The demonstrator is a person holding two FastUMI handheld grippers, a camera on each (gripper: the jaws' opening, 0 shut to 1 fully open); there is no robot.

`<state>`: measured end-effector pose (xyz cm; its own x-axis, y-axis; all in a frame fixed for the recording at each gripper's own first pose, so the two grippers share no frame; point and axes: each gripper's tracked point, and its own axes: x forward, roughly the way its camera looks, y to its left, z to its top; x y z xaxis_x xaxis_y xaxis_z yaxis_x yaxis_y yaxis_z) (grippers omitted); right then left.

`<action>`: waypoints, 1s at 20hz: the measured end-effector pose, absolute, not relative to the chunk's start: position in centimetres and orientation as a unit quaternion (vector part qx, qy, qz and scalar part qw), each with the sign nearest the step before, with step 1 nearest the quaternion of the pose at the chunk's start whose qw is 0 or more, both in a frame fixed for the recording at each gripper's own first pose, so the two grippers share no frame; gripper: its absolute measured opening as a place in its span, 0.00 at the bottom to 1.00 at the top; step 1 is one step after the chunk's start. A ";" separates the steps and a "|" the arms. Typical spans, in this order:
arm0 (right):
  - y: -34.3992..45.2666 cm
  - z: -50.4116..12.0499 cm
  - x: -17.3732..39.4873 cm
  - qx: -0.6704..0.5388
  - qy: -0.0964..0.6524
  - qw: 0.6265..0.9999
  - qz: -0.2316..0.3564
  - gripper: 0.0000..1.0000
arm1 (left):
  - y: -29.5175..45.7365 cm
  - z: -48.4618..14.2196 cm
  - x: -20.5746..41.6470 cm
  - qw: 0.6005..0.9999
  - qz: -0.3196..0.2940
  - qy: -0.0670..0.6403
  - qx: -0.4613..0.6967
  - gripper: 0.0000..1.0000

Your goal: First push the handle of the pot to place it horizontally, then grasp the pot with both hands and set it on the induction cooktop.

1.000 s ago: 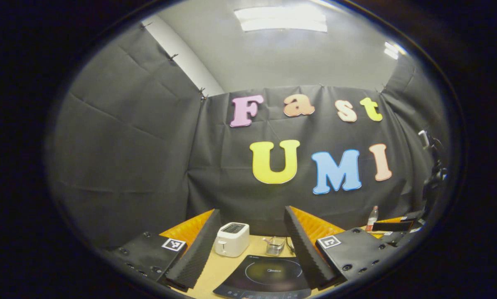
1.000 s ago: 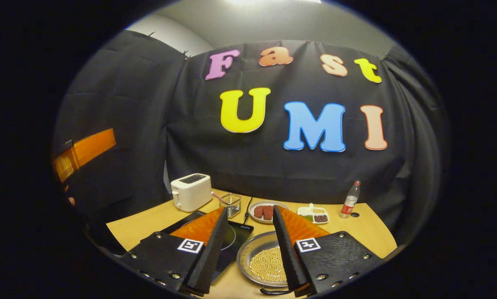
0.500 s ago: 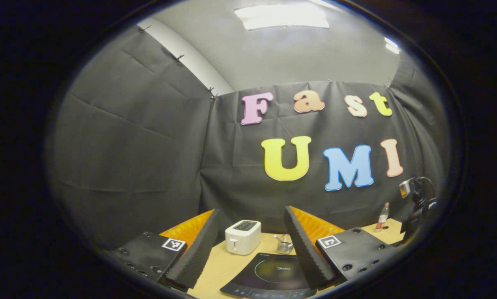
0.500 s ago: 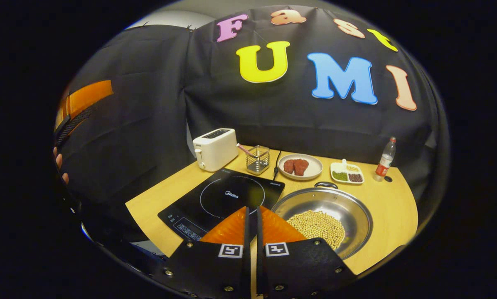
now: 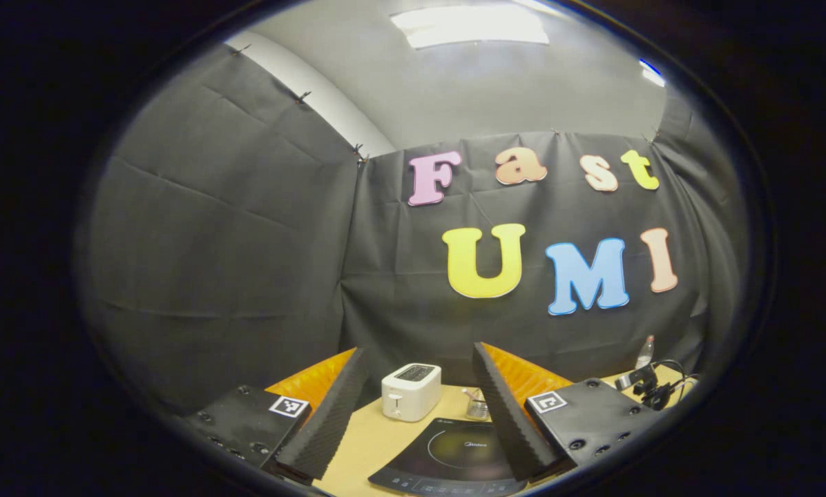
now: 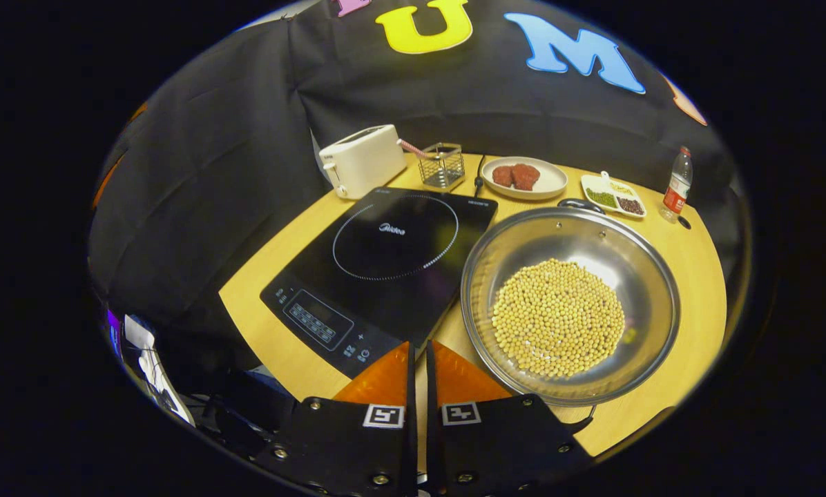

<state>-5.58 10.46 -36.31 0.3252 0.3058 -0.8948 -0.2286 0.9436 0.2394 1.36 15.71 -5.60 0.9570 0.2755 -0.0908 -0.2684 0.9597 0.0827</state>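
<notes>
Pot, holding soybeans, sits on the desk toward its right edge, just right of the cooktop, rim close to the cooktop's side. One pot handle at the far rim. Right gripper clenched, fingers together on nothing, above the desk's near edge between cooktop and pot. Left gripper released, fingers spread wide, held off the desk. Toaster, wire basket, meat plate, divided dish and bottle line the far edge.
</notes>
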 end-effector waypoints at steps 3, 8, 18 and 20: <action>9.4 -37.5 -6.1 0.036 0.577 0.801 0.155 0.06 | 15.2 -5.9 1.2 0.988 0.137 0.055 0.034 1.00; 8.4 -38.6 -6.9 0.049 0.599 0.787 0.138 0.06 | 13.7 -6.4 1.6 0.989 0.129 0.060 0.029 1.00; 6.3 -38.9 -8.4 0.074 0.611 0.780 0.108 0.01 | 10.5 -6.9 2.7 0.993 0.100 0.061 0.022 1.00; 6.1 -38.9 -8.8 0.075 0.614 0.778 0.107 0.01 | 10.1 -6.9 2.9 0.993 0.096 0.061 0.019 1.00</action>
<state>-8.85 6.12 -38.85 0.2227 0.2577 -0.9402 -0.0744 0.9661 0.2472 2.95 10.13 -6.92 0.9742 0.1927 -0.1175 -0.1880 0.9809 0.0495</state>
